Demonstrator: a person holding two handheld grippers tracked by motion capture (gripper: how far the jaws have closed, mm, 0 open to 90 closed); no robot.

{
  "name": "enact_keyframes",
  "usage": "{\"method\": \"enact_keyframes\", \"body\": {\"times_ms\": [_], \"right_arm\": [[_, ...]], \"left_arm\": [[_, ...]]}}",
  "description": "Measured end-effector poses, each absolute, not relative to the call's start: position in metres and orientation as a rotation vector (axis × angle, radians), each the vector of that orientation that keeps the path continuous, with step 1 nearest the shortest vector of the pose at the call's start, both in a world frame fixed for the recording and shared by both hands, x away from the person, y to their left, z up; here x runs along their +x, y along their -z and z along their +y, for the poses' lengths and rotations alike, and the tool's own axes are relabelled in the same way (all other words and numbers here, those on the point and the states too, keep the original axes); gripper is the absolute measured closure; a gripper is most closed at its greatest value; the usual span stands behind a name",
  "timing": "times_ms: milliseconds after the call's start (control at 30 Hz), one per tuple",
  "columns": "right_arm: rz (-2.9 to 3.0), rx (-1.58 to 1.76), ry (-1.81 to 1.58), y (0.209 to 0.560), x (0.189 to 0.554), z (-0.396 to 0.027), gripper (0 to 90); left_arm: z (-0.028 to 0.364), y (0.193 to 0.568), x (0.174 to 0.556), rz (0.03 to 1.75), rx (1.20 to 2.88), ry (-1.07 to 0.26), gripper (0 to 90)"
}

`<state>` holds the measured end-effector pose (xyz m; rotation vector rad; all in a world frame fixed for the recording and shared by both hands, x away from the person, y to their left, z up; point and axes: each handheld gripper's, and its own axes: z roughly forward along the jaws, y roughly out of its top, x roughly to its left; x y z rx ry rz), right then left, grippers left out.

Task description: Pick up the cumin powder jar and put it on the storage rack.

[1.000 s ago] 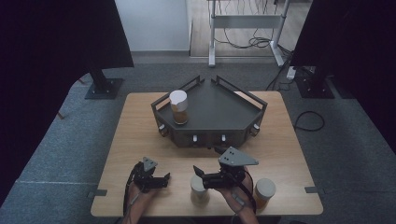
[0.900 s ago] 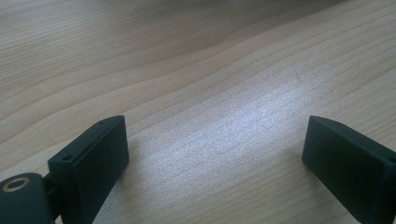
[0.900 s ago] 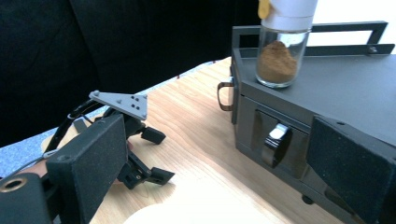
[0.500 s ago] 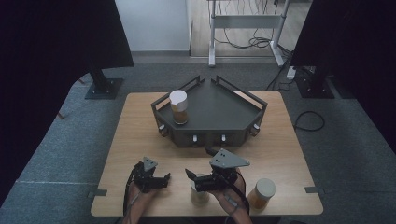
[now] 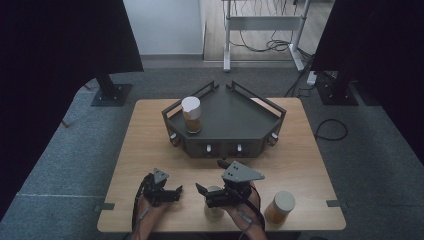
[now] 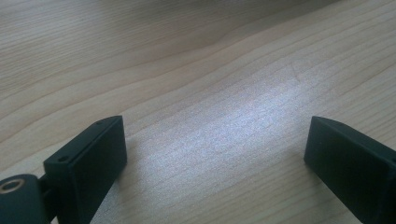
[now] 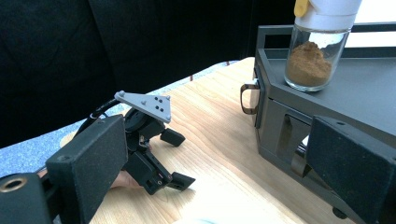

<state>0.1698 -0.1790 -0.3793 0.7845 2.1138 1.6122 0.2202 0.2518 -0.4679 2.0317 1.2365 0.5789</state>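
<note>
My left gripper (image 5: pixel 174 194) rests low over the wooden table (image 5: pixel 150 145) near its front edge. Its jaws (image 6: pixel 215 154) stand wide open with only bare wood between them. My right gripper (image 5: pixel 204 196) is beside it, pointing left, with its jaws (image 7: pixel 219 172) wide open and nothing pressed between them. A small white-lidded jar (image 5: pixel 214 210) stands directly under it, mostly hidden by the hand. A second jar with orange-brown contents (image 5: pixel 279 207) stands at the front right. A third spice jar (image 5: pixel 191 114) (image 7: pixel 321 46) sits on the dark rack (image 5: pixel 235 120).
The dark rack (image 7: pixel 327 88) with raised rails and small front drawers fills the far middle of the table. Black curtains hang at both sides, and a metal stand with cables is on the floor behind. Bare wood lies left of the rack.
My right gripper has shifted left and slightly nearer, now covering the small jar. The left gripper and the other jars have stayed put.
</note>
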Motion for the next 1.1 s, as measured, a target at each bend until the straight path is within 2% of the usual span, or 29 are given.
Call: {"method": "enact_keyframes", "body": {"times_ms": [1100], "right_arm": [[2.204, 0.812, -1.524, 0.410, 0.165, -0.170, 5.9]], "left_arm": [[0.252, 0.468, 0.220, 1.230, 2.035, -0.577, 5.2]]}}
